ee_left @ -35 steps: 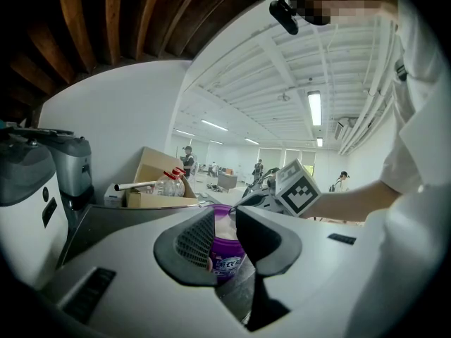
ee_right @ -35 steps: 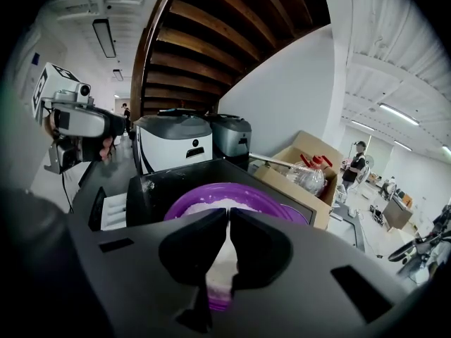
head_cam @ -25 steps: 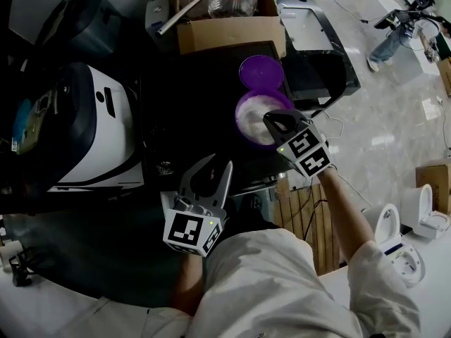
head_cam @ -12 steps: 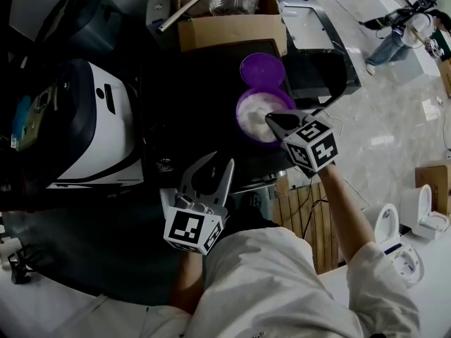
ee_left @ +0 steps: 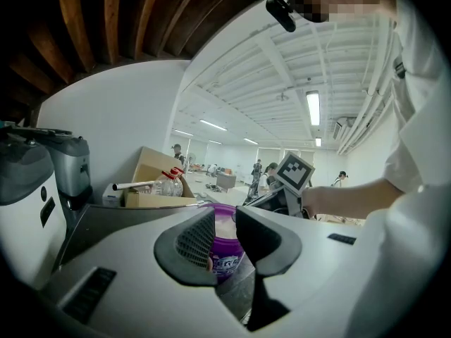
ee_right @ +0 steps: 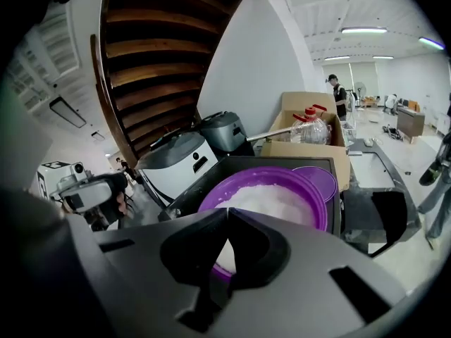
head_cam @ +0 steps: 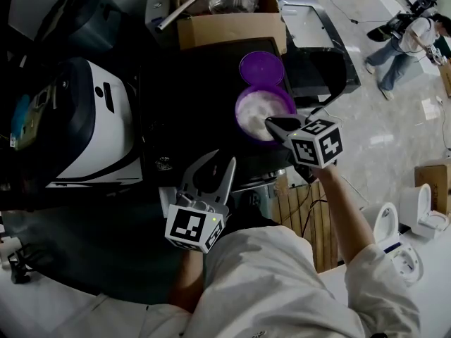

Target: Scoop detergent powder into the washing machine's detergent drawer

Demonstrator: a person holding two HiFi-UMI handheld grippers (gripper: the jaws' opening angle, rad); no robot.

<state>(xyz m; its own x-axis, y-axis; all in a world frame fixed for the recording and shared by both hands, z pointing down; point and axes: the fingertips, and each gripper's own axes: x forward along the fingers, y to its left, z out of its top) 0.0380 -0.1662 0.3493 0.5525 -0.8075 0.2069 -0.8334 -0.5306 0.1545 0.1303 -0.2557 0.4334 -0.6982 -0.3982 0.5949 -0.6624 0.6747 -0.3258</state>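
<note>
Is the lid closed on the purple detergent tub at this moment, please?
No, the purple tub stands open with white powder showing inside, and its lid lies flat beside it.

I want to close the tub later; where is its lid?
In the head view the lid lies upper middle, right of centre, between the open tub and the cardboard box.

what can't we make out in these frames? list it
- Scoop: right gripper view. The right gripper's shut jaws cover the near rim of the purple tub; whether they pinch a scoop cannot be told.
- Detergent drawer: head view. The black top under the tub is too dark; no drawer shows in any view.
- Tub label: left gripper view. Too small, partly behind the left gripper's open jaws.
</note>
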